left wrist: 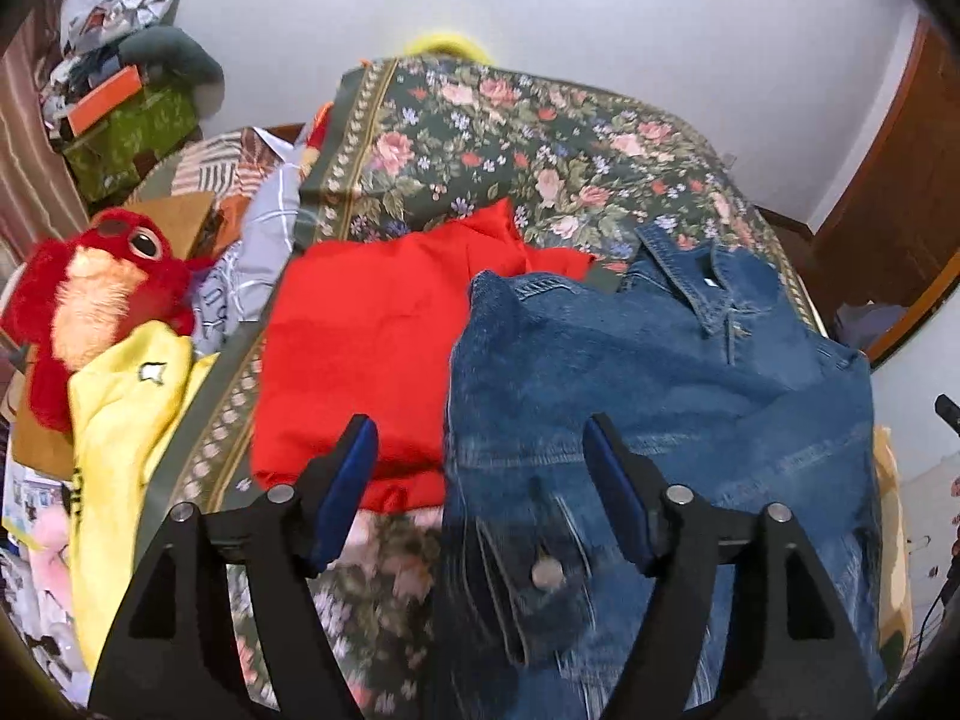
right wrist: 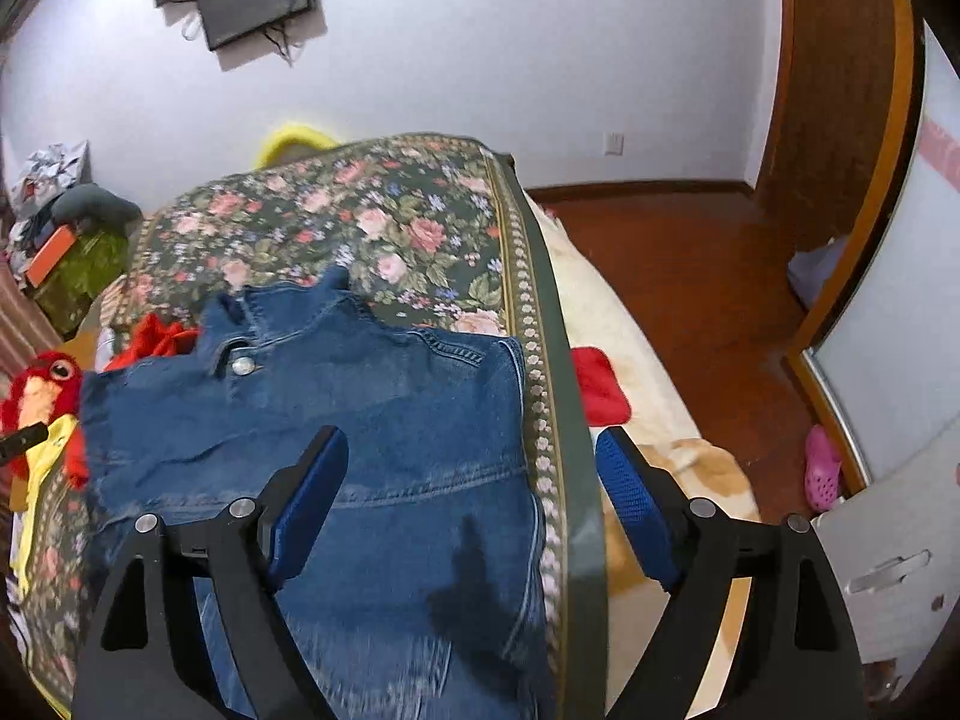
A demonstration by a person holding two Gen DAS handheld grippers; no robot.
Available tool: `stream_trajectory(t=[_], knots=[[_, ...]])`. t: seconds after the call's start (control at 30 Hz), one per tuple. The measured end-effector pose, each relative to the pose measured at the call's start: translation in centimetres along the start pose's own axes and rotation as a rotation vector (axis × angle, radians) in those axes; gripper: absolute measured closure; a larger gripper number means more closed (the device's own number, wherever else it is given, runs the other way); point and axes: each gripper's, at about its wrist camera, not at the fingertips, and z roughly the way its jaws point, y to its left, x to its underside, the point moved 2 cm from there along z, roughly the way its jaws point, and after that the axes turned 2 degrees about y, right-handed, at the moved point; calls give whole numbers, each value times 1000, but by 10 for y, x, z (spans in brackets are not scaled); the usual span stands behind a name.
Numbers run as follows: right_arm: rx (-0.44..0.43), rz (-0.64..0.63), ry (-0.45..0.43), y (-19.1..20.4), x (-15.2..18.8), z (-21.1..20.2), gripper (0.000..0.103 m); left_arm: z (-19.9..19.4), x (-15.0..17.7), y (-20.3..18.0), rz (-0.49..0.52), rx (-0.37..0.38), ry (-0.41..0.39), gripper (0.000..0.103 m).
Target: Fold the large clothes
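A blue denim jacket lies spread on the floral bedspread, collar toward the far end. In the left wrist view my left gripper hangs open above the jacket's left edge, nothing between its blue pads. A folded red garment lies just left of the jacket. In the right wrist view the denim jacket fills the near bed, its metal button by the collar. My right gripper is open above the jacket's right edge and the bedspread's green border, holding nothing.
A red plush toy and a yellow garment lie left of the bed. Cluttered boxes stand at the far left. Right of the bed are a cream blanket, a red cloth, wooden floor and a pink shoe.
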Motion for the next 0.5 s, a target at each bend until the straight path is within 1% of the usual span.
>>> stream_trajectory(t=[0.13, 0.17, 0.2, 0.23, 0.3, 0.4, 0.5], knots=[[-14, -29, -15, 3, 13, -30, 20, -30, 21, -6, 52, -6, -10, 32], [-16, -33, -15, 4, 15, -34, 20, -36, 29, -7, 63, -5, -14, 30], [-19, -41, -15, 5, 20, -40, 20, -42, 37, -8, 72, 0, -14, 24], [-23, -49, -18, 6, 25, -47, 20, -46, 44, -9, 80, 3, -11, 21], [-29, -60, -20, 6, 36, -55, 20, -55, 63, -11, 104, 13, -5, 19], [-39, -77, -11, 8, 54, -65, 20, -61, 88, -17, 131, 25, 20, 19], [-62, -78, 29, 9, 73, -65, 20, -60, 118, -21, 135, 77, 67, 17]])
